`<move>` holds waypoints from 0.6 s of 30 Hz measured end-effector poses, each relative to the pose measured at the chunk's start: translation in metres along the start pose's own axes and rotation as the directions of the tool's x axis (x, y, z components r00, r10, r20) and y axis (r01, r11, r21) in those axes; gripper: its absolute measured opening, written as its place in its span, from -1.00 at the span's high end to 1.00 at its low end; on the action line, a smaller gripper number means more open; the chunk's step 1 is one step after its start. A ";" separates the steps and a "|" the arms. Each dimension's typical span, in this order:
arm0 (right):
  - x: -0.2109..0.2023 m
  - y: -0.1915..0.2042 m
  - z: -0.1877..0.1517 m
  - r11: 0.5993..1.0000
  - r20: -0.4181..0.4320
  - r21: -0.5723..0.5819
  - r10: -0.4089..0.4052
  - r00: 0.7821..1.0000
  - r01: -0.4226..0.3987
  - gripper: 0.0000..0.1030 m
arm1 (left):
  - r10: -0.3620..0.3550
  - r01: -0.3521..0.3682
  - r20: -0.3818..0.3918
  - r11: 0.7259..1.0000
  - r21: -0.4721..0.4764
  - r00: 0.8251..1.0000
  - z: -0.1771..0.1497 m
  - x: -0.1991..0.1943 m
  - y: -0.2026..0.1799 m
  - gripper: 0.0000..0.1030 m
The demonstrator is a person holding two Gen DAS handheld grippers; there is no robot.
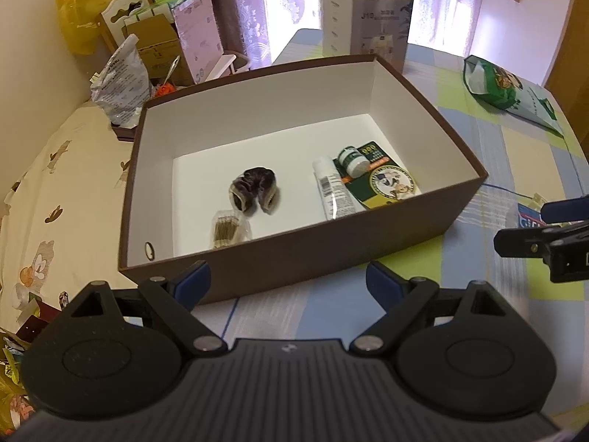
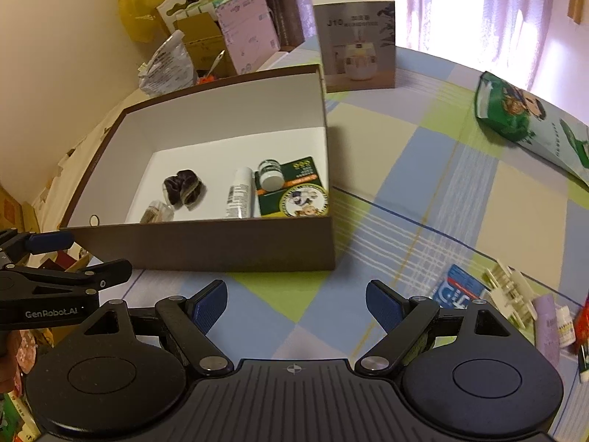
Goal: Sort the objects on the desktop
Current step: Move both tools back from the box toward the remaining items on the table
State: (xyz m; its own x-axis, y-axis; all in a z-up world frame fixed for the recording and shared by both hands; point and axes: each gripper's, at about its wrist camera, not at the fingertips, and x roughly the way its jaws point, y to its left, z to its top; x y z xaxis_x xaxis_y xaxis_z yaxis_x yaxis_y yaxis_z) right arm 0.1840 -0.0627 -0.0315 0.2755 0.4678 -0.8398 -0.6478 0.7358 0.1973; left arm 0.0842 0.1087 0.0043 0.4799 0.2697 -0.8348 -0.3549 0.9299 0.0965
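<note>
Both tools gape wide and hold nothing, the left tool [image 1: 288,283] before the brown box [image 1: 331,246], the right tool [image 2: 296,304] over the checked surface [image 2: 423,169]; inside the box lie a dark scrunchie [image 1: 254,189], white tube [image 1: 333,193], small bottle [image 1: 352,162] and green packet [image 1: 390,184].
</note>
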 end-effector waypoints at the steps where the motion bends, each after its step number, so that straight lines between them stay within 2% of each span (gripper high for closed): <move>1: -0.002 -0.003 -0.003 1.000 0.003 0.007 -0.006 1.000 0.006 -0.71 | -0.004 0.004 -0.001 1.000 0.005 1.000 -0.001 0.000 -0.002 -0.73; 10: -0.017 -0.043 -0.037 0.992 0.010 0.100 -0.080 0.997 0.078 -0.71 | -0.069 0.071 -0.025 0.995 0.074 0.997 -0.009 0.008 -0.034 -0.73; 18: -0.032 -0.084 -0.075 0.967 0.002 0.210 -0.146 0.989 0.142 -0.71 | -0.161 0.169 -0.059 0.968 0.184 0.985 -0.016 0.019 -0.079 -0.73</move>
State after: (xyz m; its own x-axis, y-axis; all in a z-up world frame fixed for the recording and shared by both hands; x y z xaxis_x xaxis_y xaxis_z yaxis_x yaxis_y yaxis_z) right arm 0.1764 -0.1758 -0.0593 0.3685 0.3568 -0.8584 -0.4381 0.8811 0.1782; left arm 0.1086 0.0365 -0.0272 0.4825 0.1014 -0.8700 -0.1146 0.9920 0.0520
